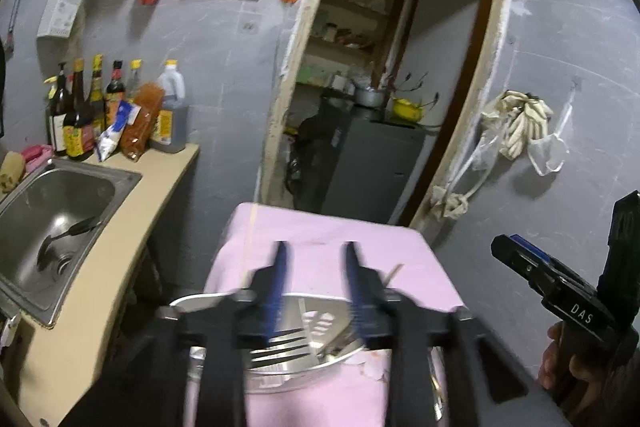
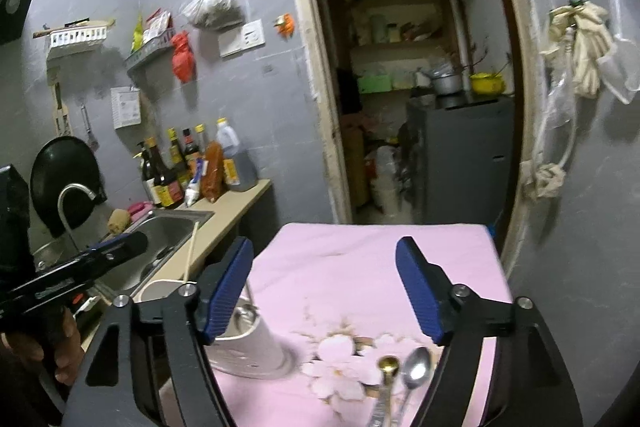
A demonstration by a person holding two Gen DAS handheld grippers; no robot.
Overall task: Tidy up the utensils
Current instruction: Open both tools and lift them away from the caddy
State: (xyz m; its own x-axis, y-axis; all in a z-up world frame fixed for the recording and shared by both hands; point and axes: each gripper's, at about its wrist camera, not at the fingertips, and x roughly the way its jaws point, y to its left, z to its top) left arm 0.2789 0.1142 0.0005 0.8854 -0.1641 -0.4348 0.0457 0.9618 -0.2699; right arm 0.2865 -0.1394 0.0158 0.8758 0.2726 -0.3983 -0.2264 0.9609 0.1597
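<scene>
Right tool point(image 2: 325, 287) hangs with fingers spread wide and nothing between them, poised above the gold spoon point(image 2: 387, 367) and silver spoon point(image 2: 416, 367) lying side by side at its five o'clock, likely lined up for a pick. At nine o'clock stands the white holder point(image 2: 256, 347), the probable home for them. Left tool point(image 1: 316, 283) hovers over the metal basin point(image 1: 288, 363) of forks and a slotted turner, fingers parted, gripping nothing. All rest on the pink tabletop point(image 2: 360, 251). Beyond, at ten o'clock, the sink point(image 1: 52, 211).
</scene>
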